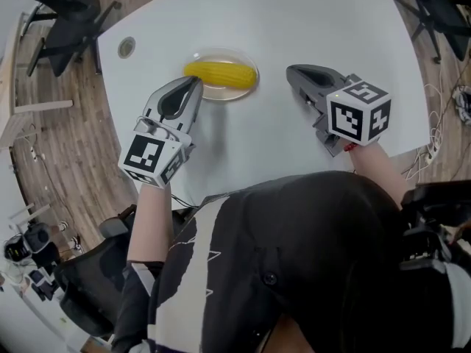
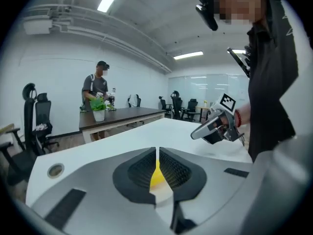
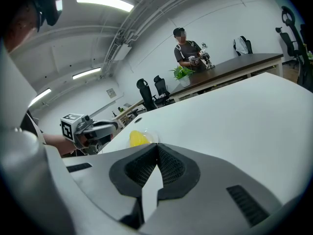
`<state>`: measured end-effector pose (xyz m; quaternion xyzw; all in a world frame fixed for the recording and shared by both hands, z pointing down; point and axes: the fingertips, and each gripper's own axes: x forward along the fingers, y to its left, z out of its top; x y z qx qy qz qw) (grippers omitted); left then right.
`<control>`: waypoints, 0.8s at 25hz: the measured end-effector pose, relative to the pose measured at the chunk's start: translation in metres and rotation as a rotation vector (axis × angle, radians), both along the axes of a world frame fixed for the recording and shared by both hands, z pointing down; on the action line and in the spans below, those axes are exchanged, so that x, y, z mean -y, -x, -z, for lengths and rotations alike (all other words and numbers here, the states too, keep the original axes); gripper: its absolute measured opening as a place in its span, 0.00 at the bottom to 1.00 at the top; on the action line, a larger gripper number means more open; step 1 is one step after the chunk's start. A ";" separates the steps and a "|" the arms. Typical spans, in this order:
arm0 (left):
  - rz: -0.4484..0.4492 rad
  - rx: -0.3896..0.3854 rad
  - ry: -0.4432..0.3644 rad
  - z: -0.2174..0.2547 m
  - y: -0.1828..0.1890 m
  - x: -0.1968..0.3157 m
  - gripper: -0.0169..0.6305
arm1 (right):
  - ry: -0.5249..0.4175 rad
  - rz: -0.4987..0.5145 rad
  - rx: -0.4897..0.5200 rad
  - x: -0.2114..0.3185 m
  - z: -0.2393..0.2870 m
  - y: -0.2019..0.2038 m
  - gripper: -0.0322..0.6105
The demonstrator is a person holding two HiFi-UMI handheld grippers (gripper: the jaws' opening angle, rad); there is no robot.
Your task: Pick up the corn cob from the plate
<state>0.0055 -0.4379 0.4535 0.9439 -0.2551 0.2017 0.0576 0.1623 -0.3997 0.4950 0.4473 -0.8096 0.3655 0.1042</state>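
A person in a dark top is leaning over a white table (image 1: 309, 20), holding a two-fingered gripper in each hand. The corn cob (image 1: 221, 73) is lying lengthwise on a clear plate (image 1: 237, 53) in the left half of the table, well back from the near edge and to the right of a round grommet (image 1: 126, 47) set close to the left edge.

The left gripper (image 1: 194, 85) is pointing at the plate from the near side. Its tip is sitting just beside the plate's rim, close to the cob's left end, and whether it is touching cannot be told. Its fingers are clenched together and gripping nothing; in the left gripper view only a sliver of yellow is showing through the thin slit between them.

The right gripper (image 1: 291, 70) is hovering over bare table to the right of the plate, clear of it, and is angled toward the cob. Its fingers are also pressed together at the tips and carrying nothing.

Beyond the far edge, another person (image 3: 185, 48) is standing at a dark desk (image 3: 230, 68) beside a potted plant (image 3: 183, 73).
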 end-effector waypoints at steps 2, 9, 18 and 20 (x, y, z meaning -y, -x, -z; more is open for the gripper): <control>-0.083 0.055 -0.033 0.000 -0.006 0.002 0.05 | 0.004 0.011 -0.002 0.003 -0.002 0.001 0.07; -0.356 0.245 -0.116 -0.015 -0.018 -0.010 0.24 | 0.012 0.018 -0.027 0.005 -0.007 -0.001 0.07; -0.585 0.462 -0.182 -0.054 -0.035 -0.020 0.41 | 0.019 0.014 -0.060 -0.005 -0.009 -0.008 0.07; -0.615 0.480 -0.184 -0.058 -0.039 -0.020 0.43 | 0.016 0.015 -0.067 -0.005 -0.006 -0.013 0.07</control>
